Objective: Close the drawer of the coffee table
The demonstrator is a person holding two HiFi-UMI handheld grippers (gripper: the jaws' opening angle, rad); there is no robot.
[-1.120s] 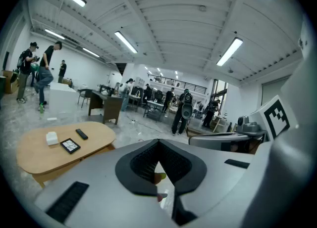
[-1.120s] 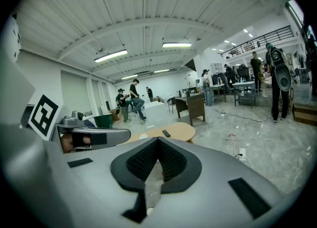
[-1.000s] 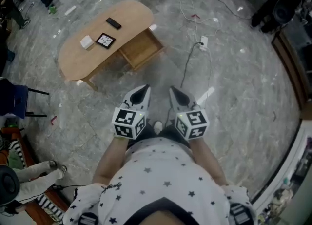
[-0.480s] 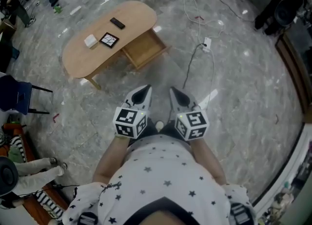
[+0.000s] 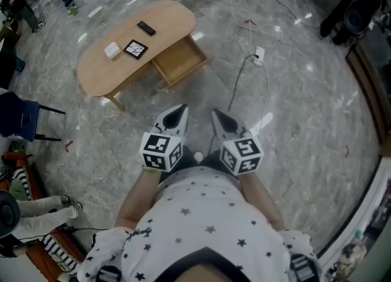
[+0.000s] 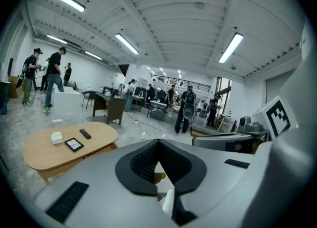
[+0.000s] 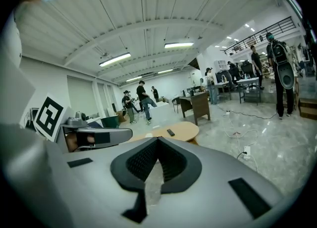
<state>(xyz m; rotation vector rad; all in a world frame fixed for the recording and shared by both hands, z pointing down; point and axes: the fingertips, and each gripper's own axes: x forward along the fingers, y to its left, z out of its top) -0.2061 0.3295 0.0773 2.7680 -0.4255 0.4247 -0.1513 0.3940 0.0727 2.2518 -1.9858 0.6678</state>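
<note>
Both closed and empty, left hand-held gripper (image 5: 179, 111), right hand-held gripper (image 5: 217, 115), drawer (image 5: 179, 62) open toward them, coffee table (image 5: 166, 19) lying diagonally

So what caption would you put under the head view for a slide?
Left gripper and right gripper, both shut, held short of the coffee table, its drawer open.

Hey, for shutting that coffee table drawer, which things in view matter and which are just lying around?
For the job:
coffee table
drawer, standing open
left gripper and right gripper, both shut and empty

Lying about:
black remote, white box and black tile on the tabletop
power strip on the floor
</note>
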